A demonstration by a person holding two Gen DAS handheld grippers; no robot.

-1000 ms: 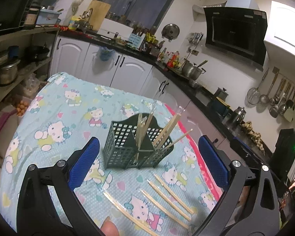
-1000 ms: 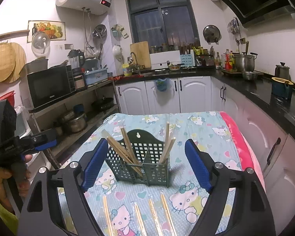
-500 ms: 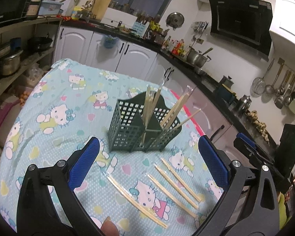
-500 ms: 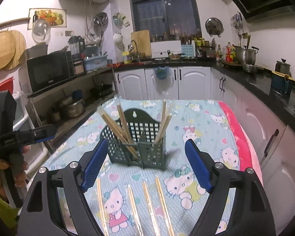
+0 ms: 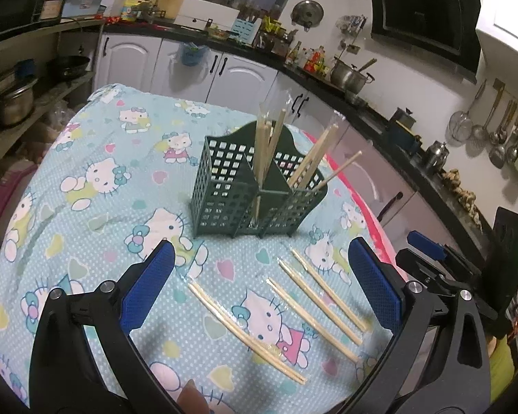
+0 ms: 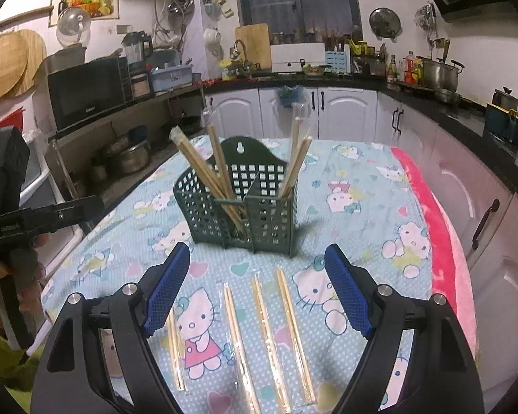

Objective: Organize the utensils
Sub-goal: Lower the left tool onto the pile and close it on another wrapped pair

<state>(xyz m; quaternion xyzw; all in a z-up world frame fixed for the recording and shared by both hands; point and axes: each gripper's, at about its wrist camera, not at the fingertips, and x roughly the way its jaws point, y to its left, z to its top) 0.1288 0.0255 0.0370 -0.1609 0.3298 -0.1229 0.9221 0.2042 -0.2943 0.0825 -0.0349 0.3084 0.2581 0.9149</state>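
A dark green slotted utensil holder (image 5: 245, 189) (image 6: 245, 203) stands upright on the cartoon-cat tablecloth (image 5: 96, 179) (image 6: 362, 186), with several wrapped chopstick pairs leaning in its compartments. Several more wrapped chopstick pairs (image 5: 245, 327) (image 6: 266, 334) lie flat on the cloth in front of it. My left gripper (image 5: 260, 283) hovers open above the lying pairs, nothing between its blue pads. My right gripper (image 6: 257, 286) is open too, over the same row from the other side. In the right wrist view the left gripper (image 6: 7, 193) shows at the left edge, held by a hand.
Kitchen counters with white cabinets (image 6: 345, 114) ring the table. A pink cloth edge (image 6: 438, 227) runs along the table's right side. Shelves with pots (image 5: 7, 100) stand to the left. A fingertip (image 5: 190, 396) shows at the bottom of the left wrist view.
Both grippers have sunk toward the table and tilted down, so the lying chopsticks show more fully between the fingers. Jaws unchanged.
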